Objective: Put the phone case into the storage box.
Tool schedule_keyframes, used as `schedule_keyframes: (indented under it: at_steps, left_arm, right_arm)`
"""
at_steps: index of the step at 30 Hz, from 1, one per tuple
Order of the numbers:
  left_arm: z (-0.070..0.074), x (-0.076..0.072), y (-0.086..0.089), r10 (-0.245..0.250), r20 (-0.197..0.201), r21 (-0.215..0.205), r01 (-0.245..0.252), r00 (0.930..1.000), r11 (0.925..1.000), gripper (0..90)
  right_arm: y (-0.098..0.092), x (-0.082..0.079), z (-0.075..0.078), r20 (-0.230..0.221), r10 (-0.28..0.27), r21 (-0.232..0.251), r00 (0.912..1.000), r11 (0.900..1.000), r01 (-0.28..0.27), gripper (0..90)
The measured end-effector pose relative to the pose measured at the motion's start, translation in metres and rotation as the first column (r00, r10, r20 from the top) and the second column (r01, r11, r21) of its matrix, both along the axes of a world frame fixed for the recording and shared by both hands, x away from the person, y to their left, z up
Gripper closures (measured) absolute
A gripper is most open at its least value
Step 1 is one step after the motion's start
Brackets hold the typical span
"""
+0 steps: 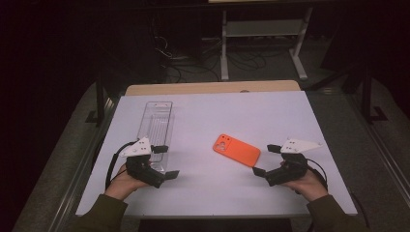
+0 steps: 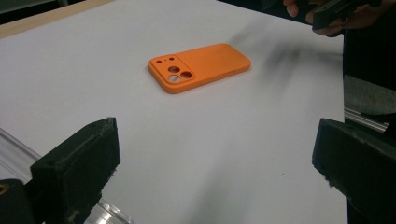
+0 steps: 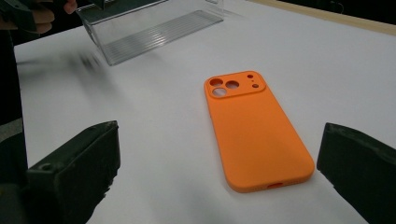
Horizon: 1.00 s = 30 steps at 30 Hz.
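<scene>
Starting at my left, my left tool [image 1: 166, 161] rests low on the white tabletop [image 1: 290, 121] with its jaws spread wide and nothing gripped. The clear plastic box [image 1: 155, 121] lies right by it, its near end just beside the jaws; in the high view I cannot tell whether one jaw touches the box wall. That box is thin and see-through, so I judge it easy to knock. A careless sweep of this hand could push it toward the left edge of the tabletop or tip it on its side.

Toward the middle lies the orange phone case [image 1: 237, 150], flat, camera cutouts up and pointing away from me, lying at a slant. It sits apart from the box and nearer my right hand.

On the right, my right tool [image 1: 266, 160] is also spread wide and holds nothing, its jaws aimed at the near end of the case, close but not touching. In the right gripper view the case lies between and ahead of the two black jaws.

The case is soft, low and flat on a smooth surface. If I close from above, the jaws may skid off the rounded rim and shove it away. If I pinch only a corner, it may bend and slip out when lifted.
</scene>
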<state>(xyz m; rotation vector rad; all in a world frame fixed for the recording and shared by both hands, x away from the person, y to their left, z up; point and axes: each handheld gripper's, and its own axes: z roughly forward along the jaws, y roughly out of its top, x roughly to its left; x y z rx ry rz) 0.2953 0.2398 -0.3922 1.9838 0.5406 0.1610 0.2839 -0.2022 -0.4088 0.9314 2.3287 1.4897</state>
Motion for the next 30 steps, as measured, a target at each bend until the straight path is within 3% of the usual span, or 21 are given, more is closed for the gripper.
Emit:
schedule_keyframes:
  at_steps: [21,30]
  left_arm:
    - [0.004,0.003,-0.039,-0.060,-0.008,-0.012,0.060,0.9982,0.9981,0.6]
    - [0.000,0.001,-0.053,-0.087,-0.012,0.017,0.087,0.9961,0.9960,0.6]
  right_arm:
    - [-0.002,0.004,0.001,0.003,-0.023,-0.006,0.9997,1.000,0.023,0.0]
    - [-0.002,0.009,0.001,0.004,-0.031,-0.011,0.9995,0.999,0.031,0.0]
